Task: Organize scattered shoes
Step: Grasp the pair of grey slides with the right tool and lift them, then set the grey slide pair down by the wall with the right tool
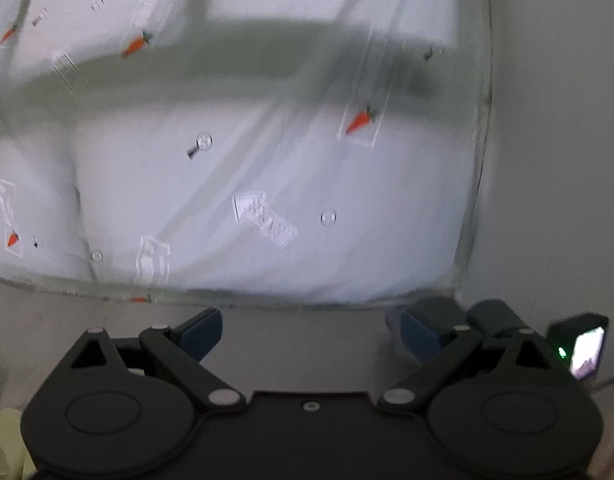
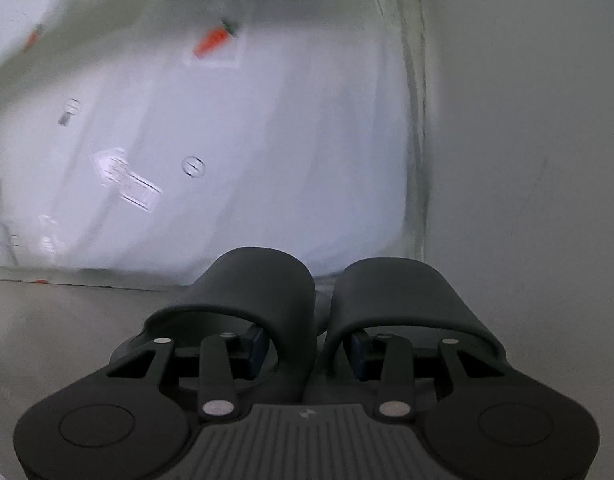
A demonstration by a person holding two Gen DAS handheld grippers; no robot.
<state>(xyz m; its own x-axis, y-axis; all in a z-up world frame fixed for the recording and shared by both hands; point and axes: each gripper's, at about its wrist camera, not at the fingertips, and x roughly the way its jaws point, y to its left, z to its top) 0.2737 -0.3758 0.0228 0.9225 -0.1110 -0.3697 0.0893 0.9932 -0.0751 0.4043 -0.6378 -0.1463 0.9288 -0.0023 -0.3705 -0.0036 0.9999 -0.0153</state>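
In the right wrist view the right hand-held gripper [image 2: 307, 350] sits low in the centre of the frame, its two fingers tucked one into each of a pair of dark slippers [image 2: 263, 292] that stand side by side on the grey floor [image 2: 67, 320]; the fingers are spread apart inside the straps, but whether they press against them cannot be told. Just beyond the slipper toes, filling the upper left and middle of the frame, hangs a translucent plastic cover [image 2: 247, 160] printed with small carrots, blocking the way ahead, with a plain pale wall [image 2: 527, 140] to the right. In the left wrist view the left hand-held gripper [image 1: 311, 332] is at the bottom, released and wide apart, holding nothing. The same slippers [image 1: 467, 316] show at the lower right, beside its right finger, with a small lit screen [image 1: 587, 348] further right. The carrot-printed cover [image 1: 267, 180] fills the frame above.
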